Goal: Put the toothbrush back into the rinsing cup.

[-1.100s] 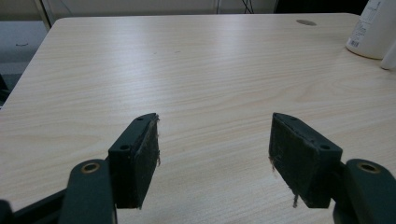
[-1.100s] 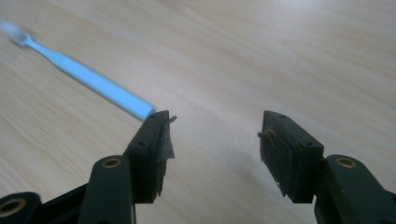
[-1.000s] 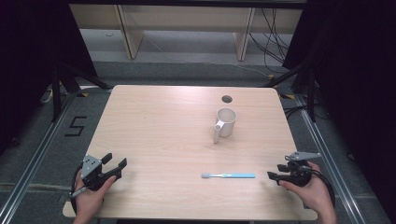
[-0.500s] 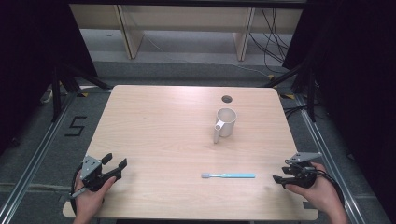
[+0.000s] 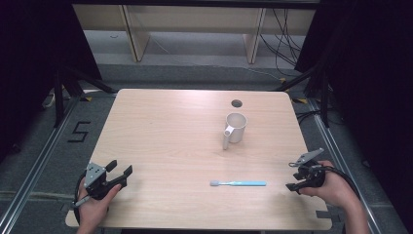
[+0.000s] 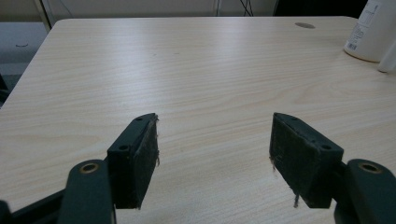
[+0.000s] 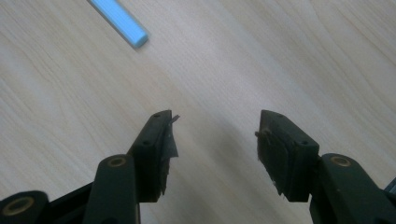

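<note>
both grippers spread, holding nothing: left gripper (image 5: pixel 120 172) idles at table (image 5: pixel 165 141) near-left corner, right gripper (image 5: pixel 294 174) near right edge, aimed at toothbrush (image 5: pixel 238 183) by near edge, likely first pick. mug (image 5: pixel 235 127) right of centre.

A light wood table (image 5: pixel 160 146) stands in the middle of the room. It has round corners and a small round hole (image 5: pixel 236 103) near its far edge. The floor (image 5: pixel 44 161) around the table is grey. A white number 5 (image 5: pixel 79 132) is marked on the floor to the left of the table. Metal rails (image 5: pixel 29 168) run along the floor on both sides. Behind the table stands a pale wood shelf (image 5: pixel 195 19). Black cables (image 5: pixel 285 34) hang down at the back right. Both sides of the room are very dark. Soft light falls on the table top.
</note>
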{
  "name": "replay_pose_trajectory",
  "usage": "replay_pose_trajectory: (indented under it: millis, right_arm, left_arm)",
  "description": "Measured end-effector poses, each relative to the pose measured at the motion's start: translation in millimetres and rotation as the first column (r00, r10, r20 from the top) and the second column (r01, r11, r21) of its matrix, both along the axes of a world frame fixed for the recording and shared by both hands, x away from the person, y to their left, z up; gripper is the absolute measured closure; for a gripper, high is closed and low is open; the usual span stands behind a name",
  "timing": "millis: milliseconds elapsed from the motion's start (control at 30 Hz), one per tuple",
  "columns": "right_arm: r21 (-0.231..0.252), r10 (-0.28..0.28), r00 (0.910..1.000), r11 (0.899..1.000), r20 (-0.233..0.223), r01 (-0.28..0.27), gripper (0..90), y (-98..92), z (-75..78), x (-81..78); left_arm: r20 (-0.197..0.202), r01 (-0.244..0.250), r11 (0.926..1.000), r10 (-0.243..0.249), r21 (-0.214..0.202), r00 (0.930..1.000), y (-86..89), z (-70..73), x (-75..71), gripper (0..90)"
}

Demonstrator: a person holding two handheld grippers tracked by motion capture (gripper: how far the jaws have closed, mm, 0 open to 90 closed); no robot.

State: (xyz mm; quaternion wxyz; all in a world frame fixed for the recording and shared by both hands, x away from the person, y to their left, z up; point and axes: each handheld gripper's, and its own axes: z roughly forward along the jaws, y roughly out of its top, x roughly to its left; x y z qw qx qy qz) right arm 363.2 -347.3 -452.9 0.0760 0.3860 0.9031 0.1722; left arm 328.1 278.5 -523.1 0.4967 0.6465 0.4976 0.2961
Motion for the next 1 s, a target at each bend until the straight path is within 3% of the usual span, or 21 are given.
replay_pose_trajectory:
  millis: [67,100,133,167,200,233,300,367,467,567,767,800,900,1000]
  right_arm:
    - [-0.015,0.021,0.9998,1.0,-0.006,-0.021,45.7,2.4,1.8,4.2]
    - [-0.045,0.0,0.9998,0.999,-0.019,-0.001,45.7,7.4,3.2,5.9]
    - [-0.045,0.0,0.9998,0.999,-0.019,-0.001,45.7,7.4,3.2,5.9]
    - [-0.041,0.047,0.9986,0.998,-0.026,-0.048,45.8,10.7,5.0,9.4]
    - [-0.041,0.047,0.9986,0.998,-0.026,-0.048,45.8,10.7,5.0,9.4]
    - [-0.068,0.11,0.9938,0.991,-0.016,-0.111,45.8,13.7,7.1,14.7]
    - [-0.071,0.111,0.9936,0.991,-0.023,-0.112,46.0,16.3,7.1,15.0]
    - [-0.094,0.156,0.987,0.983,-0.037,-0.159,46.9,23.3,9.6,19.6]
    - [-0.108,0.175,0.9832,0.978,-0.052,-0.18,47.4,28.5,10.3,21.9]
    - [-0.145,0.222,0.972,0.962,-0.078,-0.231,48.7,37.5,11.1,27.6]
    - [-0.17,0.247,0.9636,0.95,-0.102,-0.261,50.1,49.0,14.2,31.0]
    - [-0.176,0.269,0.956,0.942,-0.118,-0.286,50.4,53.4,15.5,32.3]
    - [-0.19,0.28,0.9519,0.935,-0.125,-0.3,50.5,57.3,16.1,33.3]
    - [-0.198,0.322,0.9356,0.917,-0.144,-0.346,50.6,61.4,16.7,36.0]
  left_arm:
    - [0.001,0.0,1.0,0.0,0.001,1.0,-0.3,0.0,0.0,32.2]
    - [0.002,0.002,1.0,-0.002,0.004,1.0,-0.4,0.0,0.0,32.2]
    - [0.002,0.002,1.0,-0.002,0.004,1.0,-0.4,0.0,0.0,32.3]
    - [0.001,0.003,1.0,-0.003,0.005,1.0,-0.5,0.0,0.2,32.3]
    - [0.0,0.003,1.0,-0.003,0.005,1.0,-0.5,0.0,0.3,32.3]
    - [-0.001,0.003,1.0,-0.003,0.003,1.0,-0.4,0.0,0.3,32.3]
    - [-0.001,0.002,1.0,-0.002,0.001,1.0,-0.3,0.0,0.2,32.3]
    - [-0.002,0.003,1.0,-0.003,0.0,1.0,0.2,0.1,0.0,32.3]
    - [-0.001,0.003,1.0,-0.003,-0.001,1.0,0.0,0.0,0.1,32.3]
    - [0.003,0.006,1.0,-0.006,0.003,1.0,-0.4,0.0,0.1,32.3]
    - [0.001,0.005,1.0,-0.005,0.002,1.0,-0.2,0.0,0.1,32.3]
    - [0.002,0.005,1.0,-0.005,0.002,1.0,-0.3,0.0,0.1,32.3]
    - [0.001,0.005,1.0,-0.005,0.002,1.0,-0.3,0.0,0.1,32.3]
    - [0.002,0.005,1.0,-0.005,0.001,1.0,-0.3,0.0,0.1,32.3]
